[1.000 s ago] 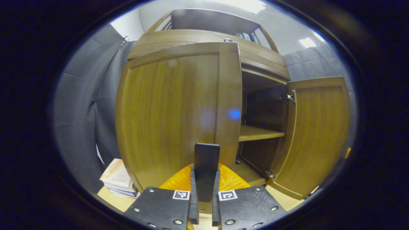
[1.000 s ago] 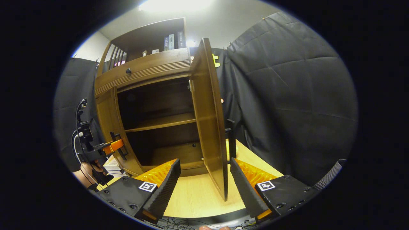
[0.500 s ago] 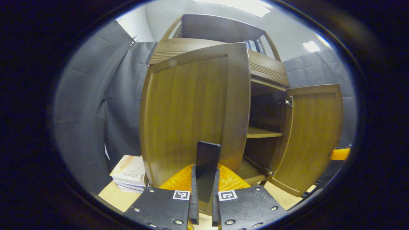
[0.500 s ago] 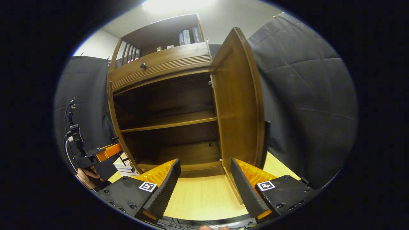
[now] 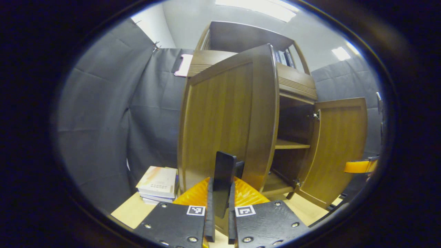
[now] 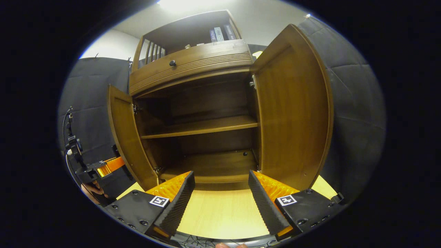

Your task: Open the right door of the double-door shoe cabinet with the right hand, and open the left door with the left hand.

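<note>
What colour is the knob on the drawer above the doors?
The knob is dark, nearly black, on the brown wooden drawer; clearest in the right gripper view.

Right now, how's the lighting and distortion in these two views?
Left gripper view: a ceiling light glares at the top, and fisheye bows the left door. Right gripper view: a bright glare overhead, the cabinet interior in shadow, the right door curved.

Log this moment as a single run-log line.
left tongs: shut on black handle of brown wooden left door | right tongs: open, holding nothing | brown wooden right door: wide open | shelves: bare
</note>
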{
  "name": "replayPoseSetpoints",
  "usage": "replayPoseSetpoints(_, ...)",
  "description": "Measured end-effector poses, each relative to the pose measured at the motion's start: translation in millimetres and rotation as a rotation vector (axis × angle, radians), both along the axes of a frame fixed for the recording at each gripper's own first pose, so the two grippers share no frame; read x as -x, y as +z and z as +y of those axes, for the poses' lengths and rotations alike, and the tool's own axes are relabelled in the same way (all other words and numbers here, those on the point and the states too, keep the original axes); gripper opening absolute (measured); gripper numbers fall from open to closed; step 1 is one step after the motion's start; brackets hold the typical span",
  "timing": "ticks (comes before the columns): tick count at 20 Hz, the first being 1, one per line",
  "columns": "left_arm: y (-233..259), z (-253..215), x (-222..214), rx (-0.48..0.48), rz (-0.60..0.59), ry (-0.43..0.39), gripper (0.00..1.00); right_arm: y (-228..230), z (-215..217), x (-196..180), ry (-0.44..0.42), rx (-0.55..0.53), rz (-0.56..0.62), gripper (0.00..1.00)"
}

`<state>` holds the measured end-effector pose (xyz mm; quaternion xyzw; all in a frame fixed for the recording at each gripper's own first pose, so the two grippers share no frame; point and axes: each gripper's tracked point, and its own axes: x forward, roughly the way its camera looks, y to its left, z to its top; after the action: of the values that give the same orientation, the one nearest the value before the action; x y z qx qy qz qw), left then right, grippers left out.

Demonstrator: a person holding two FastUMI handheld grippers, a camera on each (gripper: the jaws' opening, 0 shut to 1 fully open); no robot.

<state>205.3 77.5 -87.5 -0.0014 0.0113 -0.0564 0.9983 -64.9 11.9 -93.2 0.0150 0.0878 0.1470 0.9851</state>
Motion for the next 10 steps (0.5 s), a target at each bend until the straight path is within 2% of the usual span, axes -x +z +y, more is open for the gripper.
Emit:
replayPoseSetpoints(4, 4.3, 37.7, 14.3, 0.016, -0.009, 0.014, 0.16, 1.2, 16.9, -4.0, 0.024, 0.0, 0.004, 0.93)
replayPoseSetpoints(8, 9.9, 83.4, 17.4, -0.007, -0.024, 0.044, 0.16, 2.6, 28.9, -8.2, 0.035, -0.002, 0.008, 0.93)
replayPoseSetpoints(9, 10.4, 100.1, 19.5, -0.021, -0.035, 0.054, 0.15, -0.2, 32.8, -8.0, 0.038, -0.002, 0.009, 0.93)
replayPoseSetpoints(10, 9.7, 114.8, 18.4, -0.03, -0.038, 0.066, 0.09, -0.4, 35.5, -8.3, 0.041, 0.002, 0.008, 0.93)
